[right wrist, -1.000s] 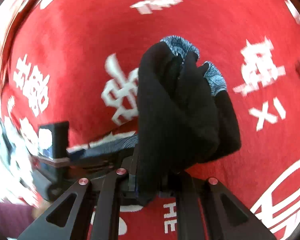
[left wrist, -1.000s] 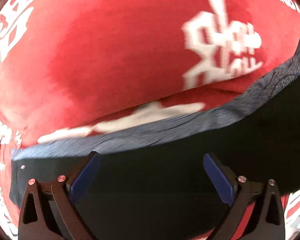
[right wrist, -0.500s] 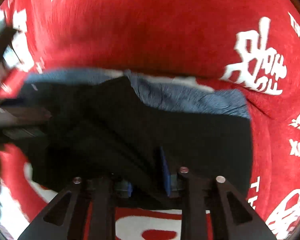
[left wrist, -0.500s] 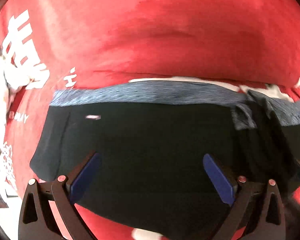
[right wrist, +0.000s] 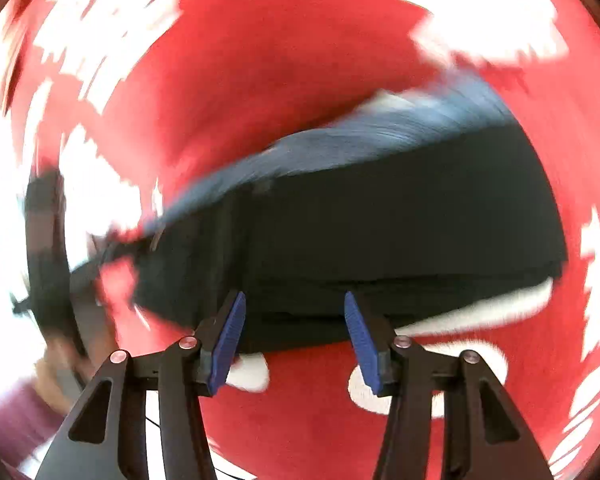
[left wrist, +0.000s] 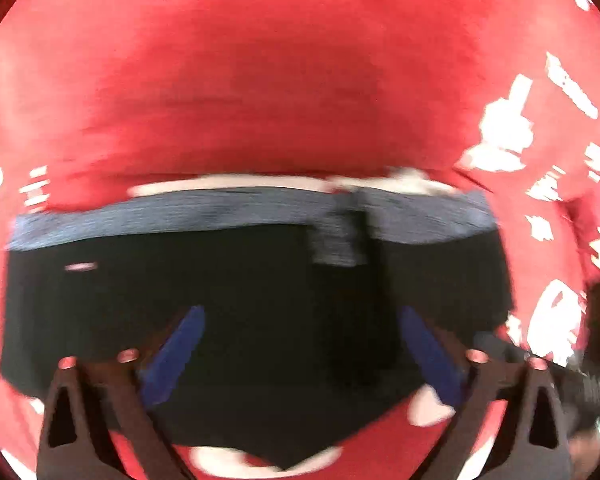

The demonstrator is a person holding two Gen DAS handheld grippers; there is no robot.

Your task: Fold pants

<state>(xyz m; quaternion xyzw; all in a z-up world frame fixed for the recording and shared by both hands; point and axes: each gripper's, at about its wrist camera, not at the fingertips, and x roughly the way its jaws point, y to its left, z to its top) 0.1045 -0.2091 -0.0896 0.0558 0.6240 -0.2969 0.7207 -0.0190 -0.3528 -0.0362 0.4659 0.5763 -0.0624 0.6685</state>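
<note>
Black fabric with a grey-blue waistband: the pants (left wrist: 228, 300) lie folded flat on a red cloth (left wrist: 284, 92) printed with white characters. Taking the pants as the landmark, everything else sits around them.

In the left wrist view the waistband (left wrist: 172, 214) runs along the far edge of the pants, and a second strip of the same grey-blue knit (left wrist: 336, 240) is folded down over the black fabric right of the middle. The left gripper (left wrist: 300, 354) hovers over the near half of the pants with its 2 blue-padded fingers (left wrist: 176, 354) spread wide and nothing between them. Whether the pads touch the fabric cannot be told through the blur. A small pale tag (left wrist: 80, 267) shows on the pants near the left end.

In the right wrist view the pants (right wrist: 400, 220) fill the middle, waistband (right wrist: 380, 132) slanting up toward the far right. The right gripper (right wrist: 294, 338) is at the near edge of the pants, its 2 blue pads (right wrist: 228, 340) parted with only the fabric edge and red cloth (right wrist: 292, 408) seen in the gap; it holds nothing. Beyond the left end of the pants, the dark frame of the other gripper (right wrist: 46, 240) appears, heavily blurred, with a sleeve in purple (right wrist: 8, 420) below it.
</note>
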